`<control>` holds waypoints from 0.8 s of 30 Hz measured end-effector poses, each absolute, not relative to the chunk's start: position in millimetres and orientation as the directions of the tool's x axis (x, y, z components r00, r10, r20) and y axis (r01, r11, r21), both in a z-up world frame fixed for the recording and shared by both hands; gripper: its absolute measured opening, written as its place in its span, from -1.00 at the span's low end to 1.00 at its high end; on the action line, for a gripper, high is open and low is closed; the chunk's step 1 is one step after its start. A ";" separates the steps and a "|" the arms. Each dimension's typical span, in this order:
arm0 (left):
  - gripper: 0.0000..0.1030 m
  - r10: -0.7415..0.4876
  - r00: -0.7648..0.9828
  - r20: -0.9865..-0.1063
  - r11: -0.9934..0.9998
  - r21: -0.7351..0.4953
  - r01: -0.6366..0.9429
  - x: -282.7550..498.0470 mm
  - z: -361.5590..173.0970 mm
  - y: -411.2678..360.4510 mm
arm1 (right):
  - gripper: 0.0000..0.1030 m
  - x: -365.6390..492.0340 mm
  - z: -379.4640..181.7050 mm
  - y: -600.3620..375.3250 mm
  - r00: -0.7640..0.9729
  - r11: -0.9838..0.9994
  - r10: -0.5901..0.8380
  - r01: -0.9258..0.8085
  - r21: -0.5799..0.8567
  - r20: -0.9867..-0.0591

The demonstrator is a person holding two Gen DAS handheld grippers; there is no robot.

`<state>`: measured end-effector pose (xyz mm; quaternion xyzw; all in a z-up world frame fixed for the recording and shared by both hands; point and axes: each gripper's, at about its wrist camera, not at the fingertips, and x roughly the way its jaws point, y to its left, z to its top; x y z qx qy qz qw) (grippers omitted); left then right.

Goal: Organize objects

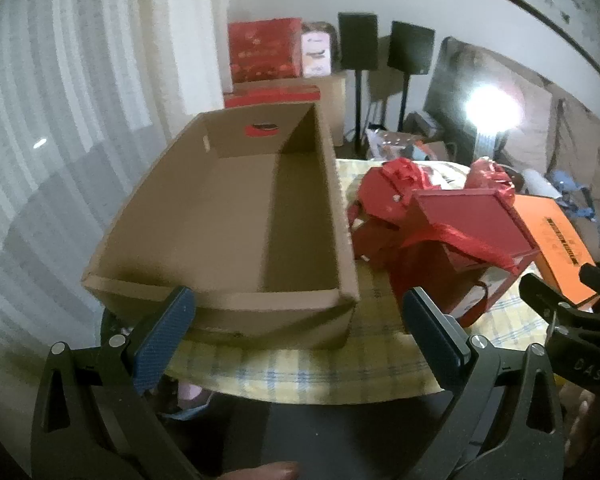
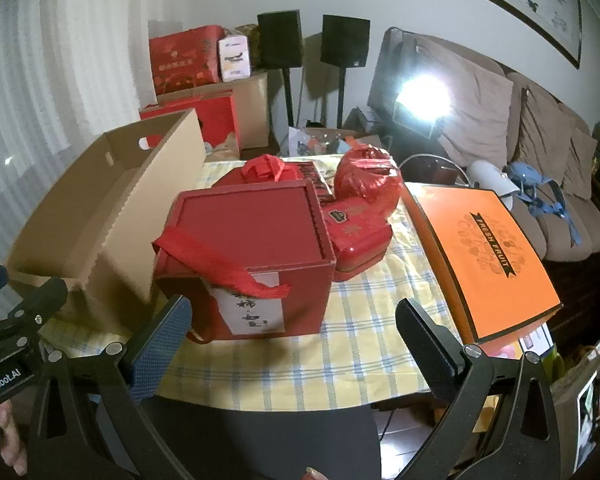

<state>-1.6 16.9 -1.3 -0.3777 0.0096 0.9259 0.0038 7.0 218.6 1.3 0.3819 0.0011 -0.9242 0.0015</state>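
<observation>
An open, empty cardboard box (image 1: 228, 216) stands on the left of the checked tablecloth (image 1: 300, 368); it also shows in the right wrist view (image 2: 100, 216). Right of it stands a red gift box (image 2: 256, 264) with a red tassel and a white label, also in the left wrist view (image 1: 468, 232). Behind it lie a red tin (image 2: 360, 232) and a red wrapped bundle (image 2: 368, 180). My left gripper (image 1: 296, 320) is open and empty just before the cardboard box's near wall. My right gripper (image 2: 292, 332) is open and empty just before the red gift box.
A flat orange "Fresh Fruit" box (image 2: 484, 256) lies at the table's right edge. Behind the table are red cartons (image 2: 188, 60), two black speakers on stands (image 2: 280, 40), a bright lamp (image 2: 424, 96) and a sofa (image 2: 540, 152). The table's front edge is close to both grippers.
</observation>
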 end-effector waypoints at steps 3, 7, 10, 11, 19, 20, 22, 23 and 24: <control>1.00 0.034 -0.717 -0.696 -0.999 -0.005 -0.043 -3.4 -1.7 21.5 | 0.99 5.6 1.9 222.0 -0.708 -1.000 0.003 -0.003 -0.001 -0.706; 1.00 0.065 -0.718 -0.693 -0.998 -0.031 -0.061 -7.9 -2.6 25.0 | 0.99 2.2 1.4 229.8 -0.710 -1.000 -0.011 0.005 0.011 -0.704; 1.00 0.076 -0.723 -0.686 -0.997 -0.036 -0.070 -8.4 -4.0 27.6 | 0.99 0.2 0.2 234.5 -0.712 -1.000 -0.028 0.021 0.019 -0.702; 0.99 0.086 -0.721 -0.688 -0.996 -0.043 -0.078 -9.0 -4.6 28.5 | 0.99 0.0 -0.7 236.2 -0.712 -0.999 -0.035 0.027 0.023 -0.701; 0.88 0.159 -0.709 -0.687 -0.987 -0.086 -0.138 -9.9 -9.6 40.1 | 0.98 -6.3 -10.4 253.6 -0.718 -0.995 -0.098 0.079 0.059 -0.690; 0.85 0.165 -0.709 -0.685 -0.985 -0.084 -0.147 -10.0 -10.3 43.2 | 0.97 -7.1 -11.6 255.0 -0.717 -0.994 -0.107 0.086 0.064 -0.688; 0.73 0.184 -0.707 -0.683 -0.981 -0.087 -0.172 -10.2 -12.4 49.1 | 0.92 -9.3 -15.4 260.6 -0.712 -0.991 -0.134 0.105 0.085 -0.690; 0.67 0.195 -0.702 -0.685 -0.979 -0.091 -0.184 -10.4 -13.8 51.8 | 0.88 -10.0 -16.7 263.0 -0.710 -0.989 -0.150 0.116 0.096 -0.688; 0.65 0.208 -0.698 -0.685 -0.976 -0.093 -0.199 -10.0 -15.4 55.7 | 0.79 -10.7 -18.1 265.6 -0.706 -0.983 -0.183 0.147 0.112 -0.684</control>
